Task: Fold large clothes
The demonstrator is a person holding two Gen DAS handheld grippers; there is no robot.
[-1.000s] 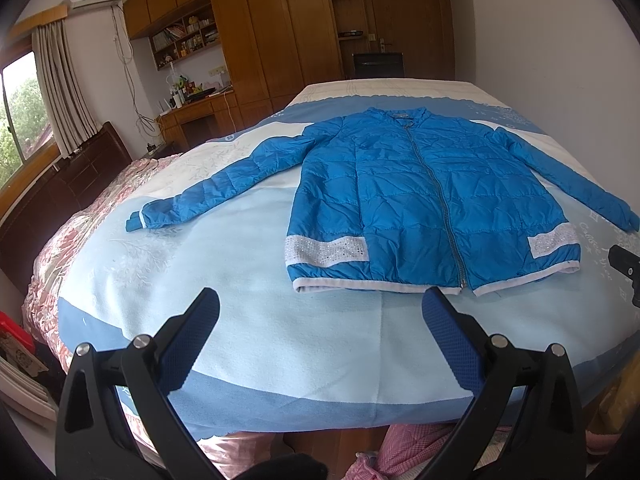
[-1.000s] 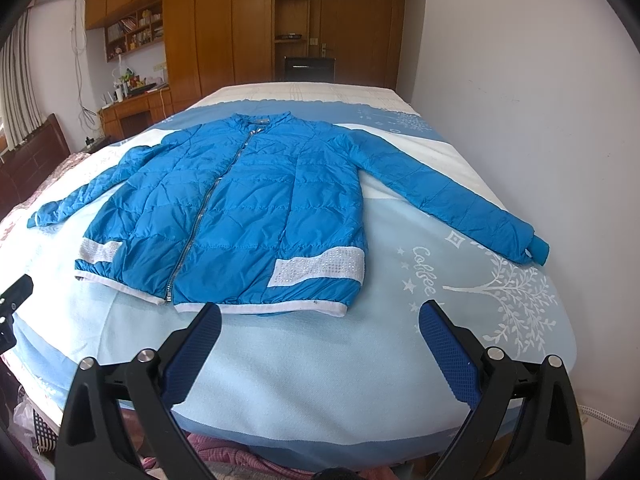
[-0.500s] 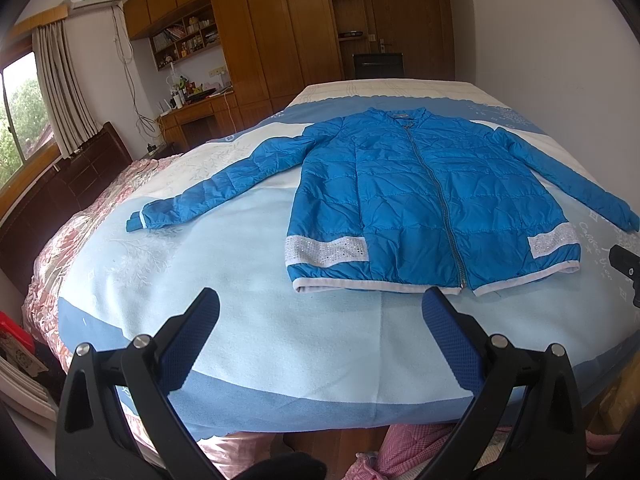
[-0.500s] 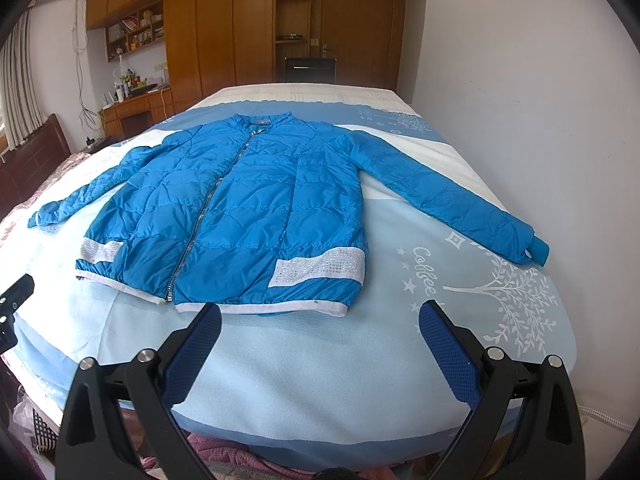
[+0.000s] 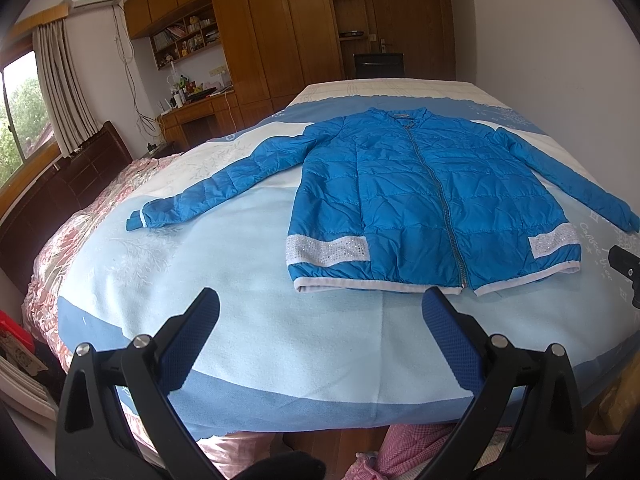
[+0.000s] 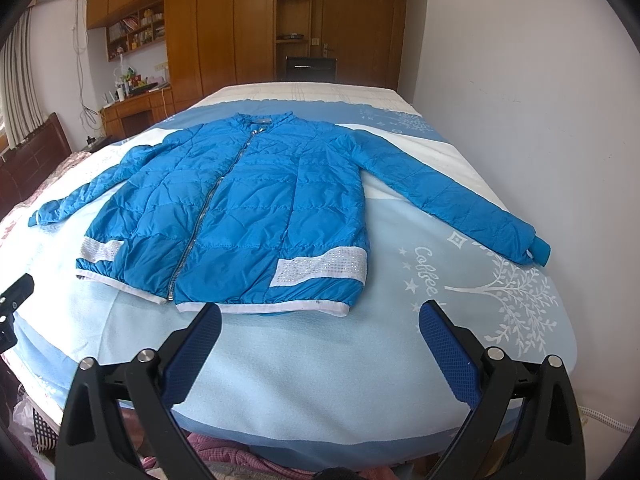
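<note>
On the pale-blue printed bedspread (image 5: 248, 320) lies the bright-blue quilted zip-front jacket (image 5: 424, 204), flat, sleeves spread. Left gripper (image 5: 320, 320) and right gripper (image 6: 320, 322) hover near the hem, jaws apart, empty. Best start: pinch a cuff, fold each sleeve across the chest.

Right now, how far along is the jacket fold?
Done: the blue jacket lies flat on the bed, zipped, both sleeves spread out. In hand: nothing; the left gripper and right gripper are open, short of the hem. Left: every fold.
</note>
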